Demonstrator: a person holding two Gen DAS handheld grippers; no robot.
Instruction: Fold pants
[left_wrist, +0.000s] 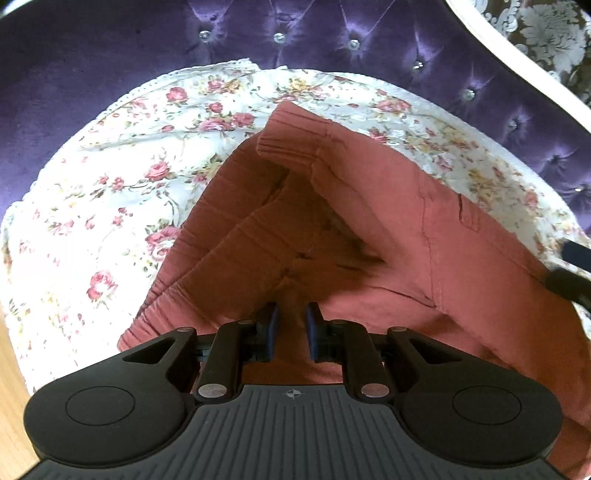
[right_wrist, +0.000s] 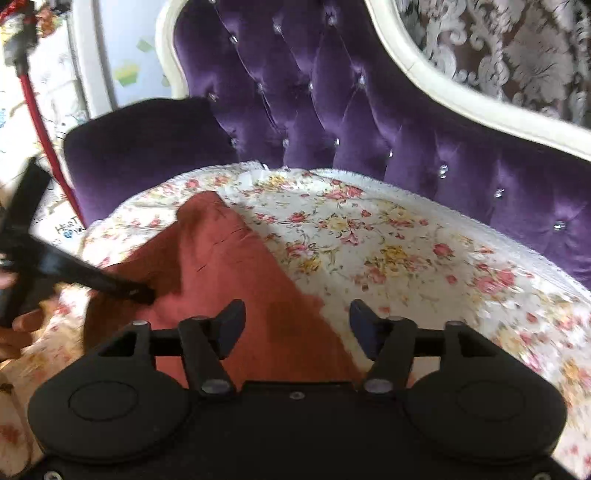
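The rust-pink pants lie partly folded on a floral cushion, ribbed cuffs pointing away. My left gripper is shut on a fold of the pants fabric close to the camera. The right gripper's fingers show at the right edge, by the pants' side. In the right wrist view the pants lie to the left; my right gripper is open, jaws wide, above the pants' right edge. The left gripper reaches in from the left and pinches the fabric.
The cushion sits on a purple tufted chair with a white frame. A dark armrest is at the left. A red rod and patterned wall stand beyond. A wooden floor strip shows at the lower left.
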